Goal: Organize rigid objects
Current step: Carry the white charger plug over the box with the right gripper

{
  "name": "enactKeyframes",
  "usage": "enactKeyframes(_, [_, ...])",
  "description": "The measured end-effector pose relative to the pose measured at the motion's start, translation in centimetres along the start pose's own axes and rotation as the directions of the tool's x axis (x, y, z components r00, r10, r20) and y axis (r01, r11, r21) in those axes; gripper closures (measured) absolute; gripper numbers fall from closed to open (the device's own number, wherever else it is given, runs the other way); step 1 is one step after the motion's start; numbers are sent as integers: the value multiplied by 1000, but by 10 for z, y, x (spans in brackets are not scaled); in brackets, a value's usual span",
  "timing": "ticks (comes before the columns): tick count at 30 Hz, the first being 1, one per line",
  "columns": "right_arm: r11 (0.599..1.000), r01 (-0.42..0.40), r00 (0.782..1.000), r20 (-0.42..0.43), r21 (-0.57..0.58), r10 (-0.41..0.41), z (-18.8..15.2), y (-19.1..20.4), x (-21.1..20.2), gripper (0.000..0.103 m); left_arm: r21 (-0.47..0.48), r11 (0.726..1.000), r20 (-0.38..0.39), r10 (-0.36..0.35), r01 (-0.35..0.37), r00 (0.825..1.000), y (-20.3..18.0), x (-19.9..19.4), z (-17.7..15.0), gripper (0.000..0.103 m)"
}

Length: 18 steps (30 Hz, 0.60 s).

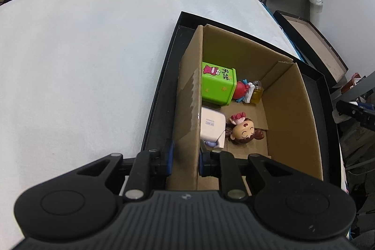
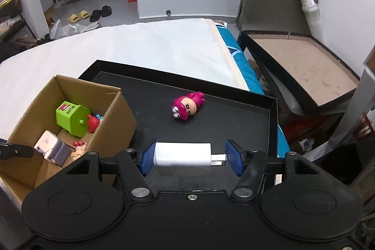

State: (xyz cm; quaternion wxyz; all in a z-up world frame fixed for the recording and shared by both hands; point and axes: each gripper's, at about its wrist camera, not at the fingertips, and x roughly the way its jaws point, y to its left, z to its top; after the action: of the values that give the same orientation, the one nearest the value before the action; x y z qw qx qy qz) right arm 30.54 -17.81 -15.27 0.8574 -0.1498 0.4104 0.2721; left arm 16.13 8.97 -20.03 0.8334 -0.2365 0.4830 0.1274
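The right gripper (image 2: 190, 157) holds a white charger (image 2: 182, 154) between its blue pads (image 2: 147, 157). The charger's long axis runs crosswise, from one pad to the other, with its metal prongs (image 2: 219, 158) pointing toward the right pad. The left pad touches the charger's flat end and the prong tips meet the right pad, so the jaws are fairly wide but closed on it. The charger hangs just above the near part of the black tray (image 2: 273, 123), and the gripper looks forward and down over the tray.

Farther along the tray a pink figurine (image 2: 187, 105) lies on its side, its long axis slanting from near-left to far-right, head toward the gripper.

The left gripper (image 1: 186, 159) is narrow, pinching the near-left wall of the cardboard box (image 1: 189, 109), one pad outside the wall and one inside. It points down along that wall.

The box stands in the left part of the tray. Inside it are a green box (image 1: 218, 86) tipped on its side, a red toy (image 1: 241, 89) and a small yellow bottle (image 1: 256, 93) against the far wall, a white adapter (image 1: 212, 125) beside the pinched wall, and a brown-haired doll (image 1: 243, 131) lying face up.

The tray rests on a white bed (image 1: 82, 62).
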Motion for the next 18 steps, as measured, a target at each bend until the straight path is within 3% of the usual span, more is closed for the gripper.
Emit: enactKeyframes(18, [994,-42,999,-7,-103,42,37,63,-20,42,-20,997,9,-75,76,997,11,-4,-1,82])
